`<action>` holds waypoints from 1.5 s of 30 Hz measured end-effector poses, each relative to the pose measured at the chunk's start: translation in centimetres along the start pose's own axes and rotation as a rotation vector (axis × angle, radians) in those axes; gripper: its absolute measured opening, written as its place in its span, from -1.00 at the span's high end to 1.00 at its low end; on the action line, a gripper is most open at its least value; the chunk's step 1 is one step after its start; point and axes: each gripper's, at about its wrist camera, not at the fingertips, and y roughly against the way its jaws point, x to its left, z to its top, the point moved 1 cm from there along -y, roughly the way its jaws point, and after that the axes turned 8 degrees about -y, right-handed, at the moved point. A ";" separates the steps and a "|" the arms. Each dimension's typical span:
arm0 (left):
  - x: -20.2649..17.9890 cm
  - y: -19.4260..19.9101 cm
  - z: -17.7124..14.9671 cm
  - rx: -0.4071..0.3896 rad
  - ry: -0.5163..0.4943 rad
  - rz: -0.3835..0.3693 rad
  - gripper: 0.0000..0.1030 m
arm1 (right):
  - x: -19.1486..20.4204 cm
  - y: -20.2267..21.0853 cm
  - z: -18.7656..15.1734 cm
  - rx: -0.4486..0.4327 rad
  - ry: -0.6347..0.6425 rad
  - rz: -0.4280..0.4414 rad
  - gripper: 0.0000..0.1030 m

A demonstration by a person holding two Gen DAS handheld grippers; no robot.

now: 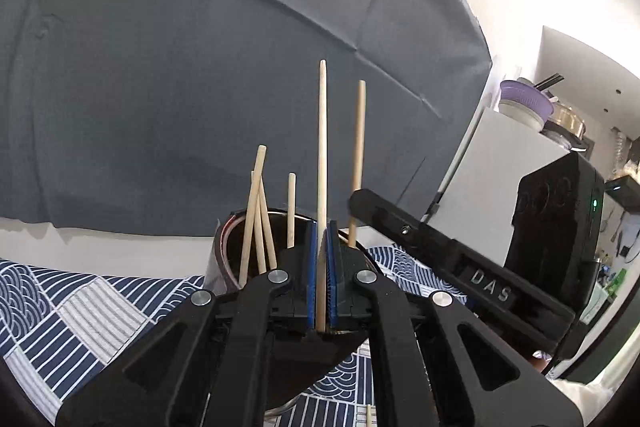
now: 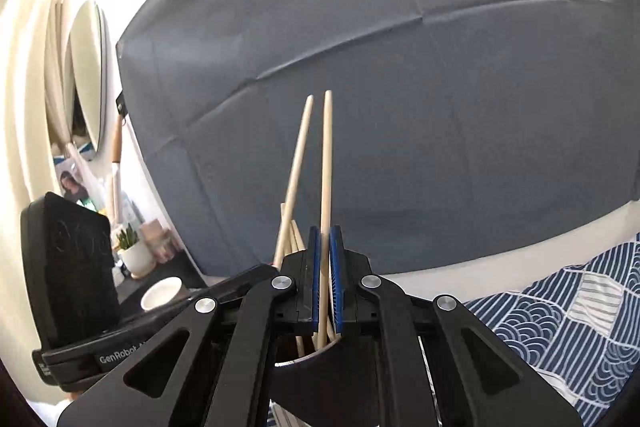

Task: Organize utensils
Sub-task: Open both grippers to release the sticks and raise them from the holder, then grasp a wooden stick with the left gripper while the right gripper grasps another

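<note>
My left gripper is shut on a pale wooden chopstick that stands upright between its blue pads. Just behind it is a metal holder cup with several chopsticks leaning inside. My right gripper reaches in from the right, and its chopstick stands over the cup's right rim. In the right wrist view, my right gripper is shut on an upright chopstick. The left gripper's chopstick leans beside it. More chopsticks show behind the fingers.
A blue-and-white patterned cloth covers the table. A grey sheet hangs behind. A white cabinet with stacked bowls stands at the right. A small white dish and a potted plant sit at the left.
</note>
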 end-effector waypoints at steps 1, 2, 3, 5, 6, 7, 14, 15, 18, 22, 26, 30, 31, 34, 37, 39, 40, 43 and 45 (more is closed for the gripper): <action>-0.4 -0.2 0.0 0.007 -0.013 0.019 0.90 | 0.0 0.0 0.1 0.007 -0.003 0.006 0.89; -0.8 -0.1 0.0 0.009 -0.026 0.039 0.90 | -0.1 0.1 0.3 0.020 -0.005 0.017 0.88; -1.1 -0.2 0.2 0.010 -0.030 0.046 0.90 | -0.1 0.1 0.4 0.026 0.004 0.025 0.86; -1.5 0.1 0.2 0.004 -0.025 0.077 0.90 | -0.4 0.6 0.4 0.037 0.032 0.033 0.86; -1.6 0.2 0.2 0.004 -0.020 0.086 0.90 | -0.3 0.8 0.3 0.039 0.045 0.032 0.86; -1.9 0.3 0.2 0.002 -0.026 0.098 0.90 | 0.0 0.8 0.4 0.043 0.073 0.033 0.87; -3.1 2.6 -0.1 0.002 0.007 0.207 0.90 | 0.9 2.3 0.2 0.077 0.148 0.041 0.87; -3.2 3.0 -0.3 0.011 0.014 0.224 0.90 | 0.8 2.8 0.1 0.081 0.147 0.039 0.87; -3.8 4.1 -1.0 0.036 0.008 0.259 0.60 | 0.4 4.3 -0.1 0.100 0.148 0.026 0.86; -3.7 5.0 -2.4 0.110 0.029 0.279 0.26 | -0.4 5.9 -0.7 0.150 0.135 -0.035 0.43; -3.2 5.5 -4.6 0.208 0.063 0.271 -0.03 | -1.6 7.5 -2.5 0.227 0.107 -0.132 0.21; -2.6 4.9 -7.3 0.333 0.089 0.257 -0.06 | -2.7 8.5 -5.4 0.314 0.063 -0.256 0.14; -2.5 4.8 -7.9 0.364 0.090 0.250 -0.06 | -2.9 8.6 -6.1 0.330 0.051 -0.277 0.13; -2.5 4.4 -9.5 0.441 0.079 0.210 -0.06 | -3.6 9.1 -8.8 0.396 -0.013 -0.365 0.13; -2.6 4.4 -11.0 0.512 0.038 0.179 -0.06 | -4.1 9.8 -10.8 0.426 -0.077 -0.426 0.02; -2.6 4.2 -11.8 0.559 0.014 0.164 -0.06 | -4.3 10.2 -12.1 0.432 -0.112 -0.474 -0.15; -2.5 4.1 -12.2 0.584 0.004 0.162 -0.06 | -4.3 10.5 -12.8 0.432 -0.133 -0.493 -0.15; -2.6 4.1 -13.2 0.647 -0.025 0.148 -0.06 | -4.3 10.5 -13.9 0.440 -0.169 -0.524 -0.19; -2.8 4.1 -13.4 0.675 -0.024 0.144 -0.09 | -4.4 10.4 -14.4 0.457 -0.186 -0.558 -0.23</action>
